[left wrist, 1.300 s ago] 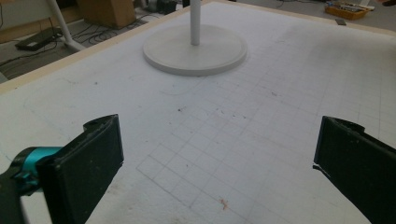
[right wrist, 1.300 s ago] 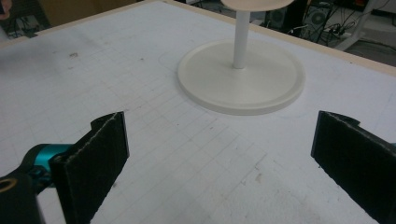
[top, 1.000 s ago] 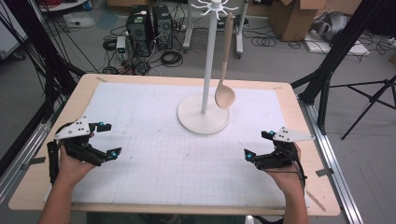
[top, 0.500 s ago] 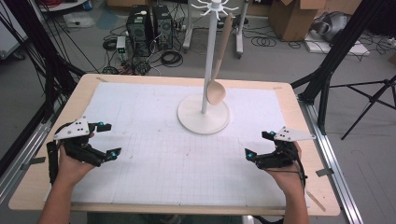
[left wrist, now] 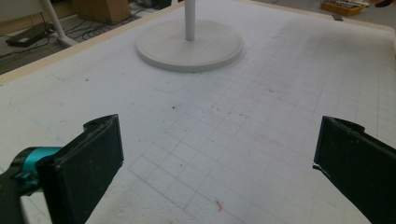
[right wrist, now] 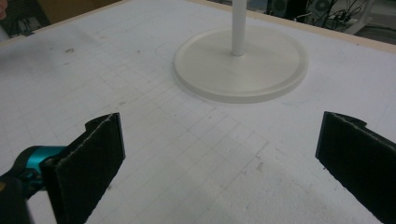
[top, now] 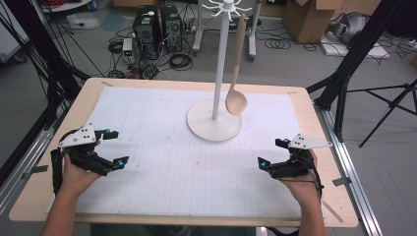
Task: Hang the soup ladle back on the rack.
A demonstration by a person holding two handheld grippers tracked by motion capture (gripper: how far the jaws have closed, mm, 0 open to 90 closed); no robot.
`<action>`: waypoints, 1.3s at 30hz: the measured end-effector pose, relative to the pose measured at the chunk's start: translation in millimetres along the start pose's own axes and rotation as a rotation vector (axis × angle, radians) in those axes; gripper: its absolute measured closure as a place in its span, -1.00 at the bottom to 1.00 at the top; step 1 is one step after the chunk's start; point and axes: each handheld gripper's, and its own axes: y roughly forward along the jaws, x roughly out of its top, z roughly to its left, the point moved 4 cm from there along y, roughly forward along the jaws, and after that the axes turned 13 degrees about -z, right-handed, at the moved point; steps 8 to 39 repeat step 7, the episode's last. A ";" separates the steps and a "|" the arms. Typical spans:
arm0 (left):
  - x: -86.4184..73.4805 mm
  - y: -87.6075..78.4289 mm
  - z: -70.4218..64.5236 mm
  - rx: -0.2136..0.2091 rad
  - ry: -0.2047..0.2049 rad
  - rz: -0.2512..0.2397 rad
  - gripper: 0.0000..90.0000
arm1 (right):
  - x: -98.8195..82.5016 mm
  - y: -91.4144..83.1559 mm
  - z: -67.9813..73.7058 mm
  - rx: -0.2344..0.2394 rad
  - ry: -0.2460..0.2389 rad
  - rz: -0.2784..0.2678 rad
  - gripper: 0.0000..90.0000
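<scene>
The wooden spoon (top: pixel 236 98) hung from the white stand (top: pixel 215 120). The left hand-held gripper (top: pixel 112 147) and right hand-held gripper (top: pixel 273 153), both released, flanked the stand, well apart.

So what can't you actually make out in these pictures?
- Wooden spoon: in the high view, whether its bowl touches the stand's base or hangs free is too fine to tell.
- Stand's pole: cut off by the top edge in the left gripper view and the right gripper view, so the hooks are unseen there.
- Left gripper and right gripper: the hands hide how they are gripped.
</scene>
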 end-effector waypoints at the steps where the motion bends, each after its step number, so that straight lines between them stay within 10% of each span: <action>1: 0.2 -0.3 0.2 0.000 0.002 0.000 -0.96 | 0.0 0.2 0.0 0.000 0.000 0.000 -0.99; 39: 1.1 -0.9 0.6 0.006 -0.003 -0.006 -0.96 | 0.0 -0.2 0.5 0.002 0.003 0.001 -0.99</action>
